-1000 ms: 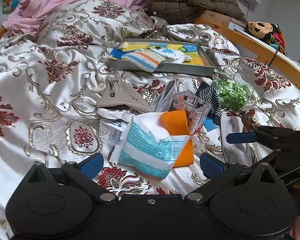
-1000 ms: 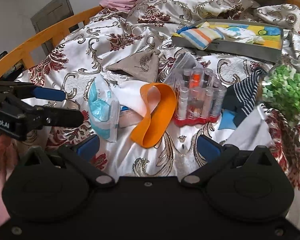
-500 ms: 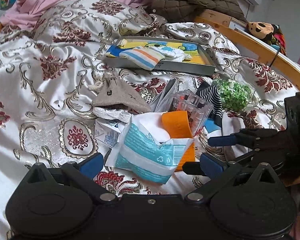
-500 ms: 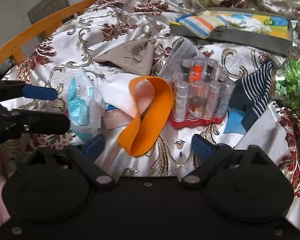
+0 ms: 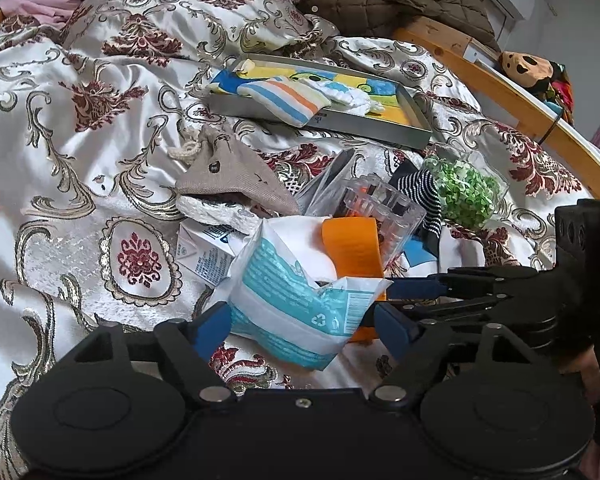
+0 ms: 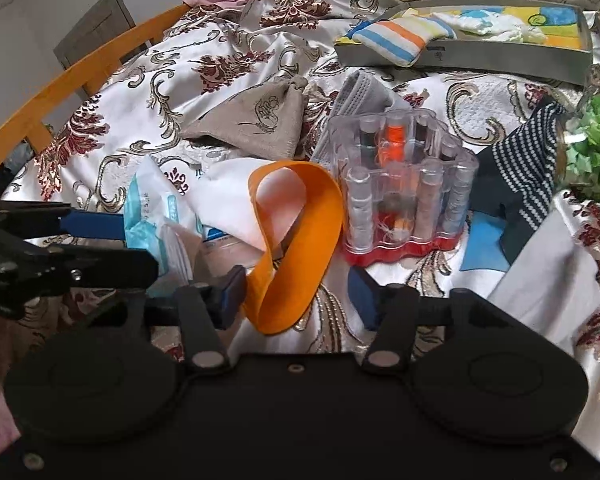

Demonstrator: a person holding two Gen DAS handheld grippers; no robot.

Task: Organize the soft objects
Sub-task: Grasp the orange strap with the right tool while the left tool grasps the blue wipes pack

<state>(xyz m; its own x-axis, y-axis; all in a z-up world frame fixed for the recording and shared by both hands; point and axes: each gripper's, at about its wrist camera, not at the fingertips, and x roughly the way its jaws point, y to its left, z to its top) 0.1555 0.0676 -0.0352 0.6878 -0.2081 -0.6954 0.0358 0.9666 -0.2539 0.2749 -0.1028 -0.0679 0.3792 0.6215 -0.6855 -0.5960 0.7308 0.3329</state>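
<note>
A clutter of items lies on the patterned bedspread. My left gripper (image 5: 302, 326) is open, its jaws on either side of a teal-and-white tissue pack (image 5: 296, 300). My right gripper (image 6: 300, 292) is open around the lower end of an orange band (image 6: 300, 240), which also shows in the left wrist view (image 5: 354, 246). A grey tray (image 5: 372, 124) at the back holds a striped sock (image 5: 284, 100) and a white cloth (image 5: 348, 96). A beige drawstring pouch (image 5: 228, 176) and a navy striped sock (image 6: 536, 160) lie loose.
A clear case of thread spools (image 6: 404, 184) stands beside the orange band. A jar of green bits (image 5: 464, 192) sits to the right. A small carton (image 5: 204, 248) lies under the tissue pack. A wooden bed rail (image 6: 60, 88) runs along the left edge.
Both grippers have moved forward into the pile. The left now straddles the tissue pack and the right now straddles the orange band. Both stay open.
</note>
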